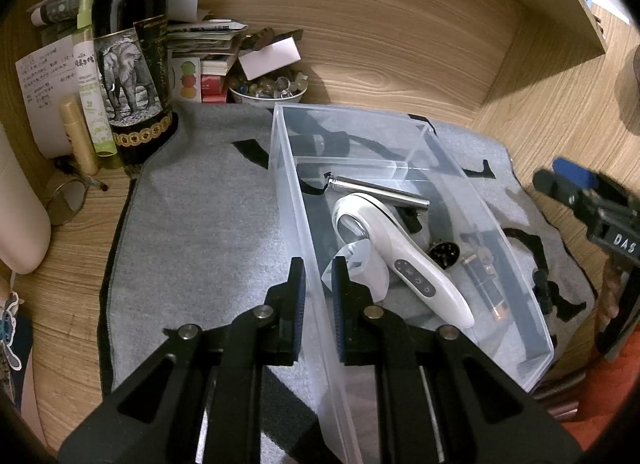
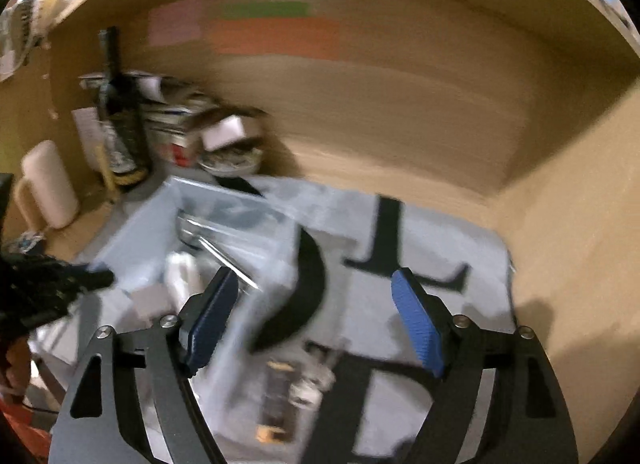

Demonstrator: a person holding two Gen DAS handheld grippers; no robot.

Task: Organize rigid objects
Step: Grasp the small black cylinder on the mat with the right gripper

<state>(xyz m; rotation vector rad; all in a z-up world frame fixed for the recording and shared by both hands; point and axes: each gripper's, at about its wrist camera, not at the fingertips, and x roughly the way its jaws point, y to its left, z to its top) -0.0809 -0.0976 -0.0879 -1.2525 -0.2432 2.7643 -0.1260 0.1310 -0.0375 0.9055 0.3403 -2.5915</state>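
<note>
A clear plastic box (image 1: 404, 126) stands on a grey mat (image 1: 200, 216). Inside lie a white handheld device (image 1: 404, 260), a metal tube (image 1: 376, 192), a round black part (image 1: 444, 254) and a dark stick with an orange end (image 1: 486, 276). My left gripper (image 1: 318, 268) is shut on the box's left wall, one finger inside and one outside. My right gripper (image 2: 316, 284) hangs open over the box's right side, blue pads wide apart with nothing between them; its view is blurred. The dark stick (image 2: 276, 396) lies below it. The right gripper (image 1: 560, 184) also shows at the left wrist view's right edge.
A dark wine bottle with an elephant label (image 1: 128, 64), slim tubes (image 1: 80, 136), stacked papers (image 1: 204, 40) and a bowl of stones (image 1: 268, 88) crowd the back left. A small round mirror (image 1: 66, 204) lies left of the mat. Wooden walls (image 1: 400, 44) close the back and right.
</note>
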